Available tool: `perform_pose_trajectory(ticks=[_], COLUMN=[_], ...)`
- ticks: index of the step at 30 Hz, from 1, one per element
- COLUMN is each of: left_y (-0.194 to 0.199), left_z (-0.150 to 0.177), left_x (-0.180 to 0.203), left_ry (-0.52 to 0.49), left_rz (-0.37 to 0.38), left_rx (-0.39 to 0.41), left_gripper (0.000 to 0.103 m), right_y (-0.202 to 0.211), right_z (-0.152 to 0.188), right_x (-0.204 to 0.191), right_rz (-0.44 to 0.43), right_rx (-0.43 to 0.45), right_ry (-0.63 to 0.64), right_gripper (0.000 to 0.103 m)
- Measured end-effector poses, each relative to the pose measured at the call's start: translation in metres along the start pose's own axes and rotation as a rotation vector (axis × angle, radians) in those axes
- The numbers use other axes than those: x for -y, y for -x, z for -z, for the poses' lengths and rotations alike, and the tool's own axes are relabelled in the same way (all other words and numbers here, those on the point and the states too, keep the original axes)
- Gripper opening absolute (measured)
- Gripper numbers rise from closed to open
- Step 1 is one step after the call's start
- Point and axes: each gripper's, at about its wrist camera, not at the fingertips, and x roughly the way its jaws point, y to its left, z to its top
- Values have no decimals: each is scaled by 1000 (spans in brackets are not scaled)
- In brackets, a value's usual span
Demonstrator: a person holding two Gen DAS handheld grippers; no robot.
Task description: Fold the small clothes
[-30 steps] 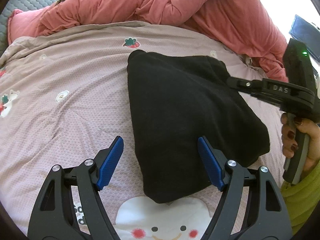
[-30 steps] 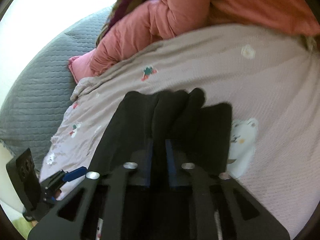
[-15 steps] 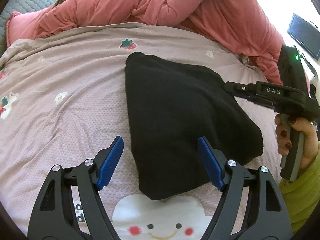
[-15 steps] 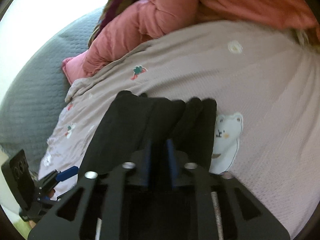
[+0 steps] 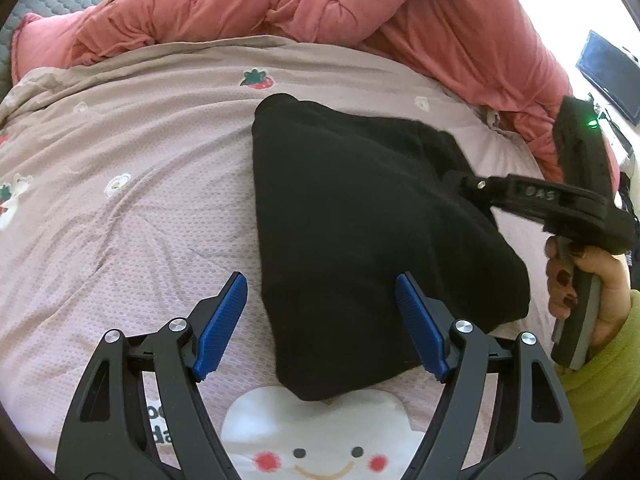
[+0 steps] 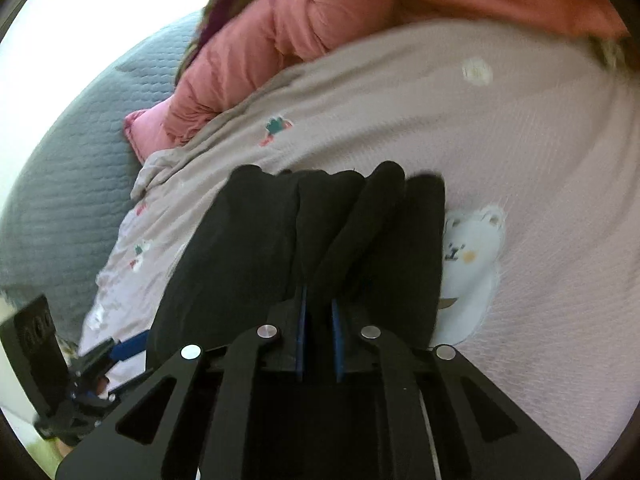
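Garment (image 5: 360,240), black and folded to a rough wedge, flat on the pale pink bed cover (image 5: 140,200), narrow end toward the left wrist camera. Heaped behind it, a pink duvet (image 5: 280,8).

Left gripper (image 5: 320,280) released, blue pads spread wide and touching nothing; near end of the garment between them and just beyond. Poised over the cover's white smiling print (image 5: 320,432).

Right gripper (image 6: 318,300) clenched on the garment's right edge, a thick ridge of black cloth pinched between the blue pads; jaws just now drawn closer on it. Cloth bunched into several folds ahead of the tips.

Seen from the left wrist only: the right gripper from the side, reaching in from the right, a green light on its body; the hand (image 5: 588,280) on its grip, with dark-painted nails and a yellow-green sleeve (image 5: 600,380); a strawberry motif (image 5: 256,79) past the garment's far corner; a dark screen (image 5: 608,68) at far right.

Seen from the right wrist only: a white bear patch (image 6: 472,264) just beside the garment's right side; a grey quilt (image 6: 80,160) beyond the cover's left edge; the left gripper small at lower left, near the garment.
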Motion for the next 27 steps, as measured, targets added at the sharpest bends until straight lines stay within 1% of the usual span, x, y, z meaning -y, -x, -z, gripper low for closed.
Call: perform_pose_trajectory(ticks=[2, 3, 5, 6, 7, 8, 9, 10, 12, 13, 15, 17, 19, 20, 21, 22, 24, 27], left_y=[0, -1, -8, -10, -13, -15, -16, -16, -14, -12, -9, -7, -3, 0, 2, 4, 10, 20], left_z=[1, 2, 5, 7, 9, 10, 11, 12, 12, 12, 11, 11, 11, 11, 11, 11, 11, 10], left_x=[5, 7, 9, 9, 9, 8, 8, 7, 8, 8, 7, 8, 7, 7, 7, 7, 6, 5], left_ry=[-16, -21, -22, -23, -26, -26, -23, -20, -27, -29, -29, -32, -31, -28, -26, -24, -23, -19], left_rz=[14, 15, 12, 9, 2, 3, 5, 4, 3, 3, 6, 9, 11, 15, 14, 16, 18, 21], left_rx=[-9, -14, -35, -41, -50, -56, -60, -61, -60, -57, -53, -50, -45, -40, -36, -31, -17, 4], left_gripper=[69, 69, 69, 69, 69, 69, 70, 71, 71, 71, 71, 71, 71, 71, 71, 71, 71, 78], right_y=[10, 11, 0, -7, -13, -17, -18, -16, -11, -5, 2, 9, 20, 26, 29, 36, 47, 69], right_z=[1, 2, 6, 9, 12, 15, 16, 17, 18, 18, 20, 22, 27, 30, 31, 33, 37, 45], right_x=[0, 0, 6, 10, 15, 19, 22, 23, 22, 17, 7, -3, -16, -21, -26, -32, -43, -58], right_rz=[15, 48, 114, 122, 123, 127, 137, 162, 182, 213, 258, 277, 285, 290, 297, 305, 304, 316], right_rx=[17, 15, -19, -31, -39, -41, -32, -24, -20, -11, 8, 25, 61, 79, 90, 110, 151, 220], right_ry=[21, 39, 49, 34, 14, -3, -13, -26, -35, -25, 13, 44, 70, 81, 87, 97, 114, 128], right_gripper=[9, 9, 10, 11, 15, 16, 22, 31, 33, 38, 40, 43, 61, 64, 70, 74, 79, 91])
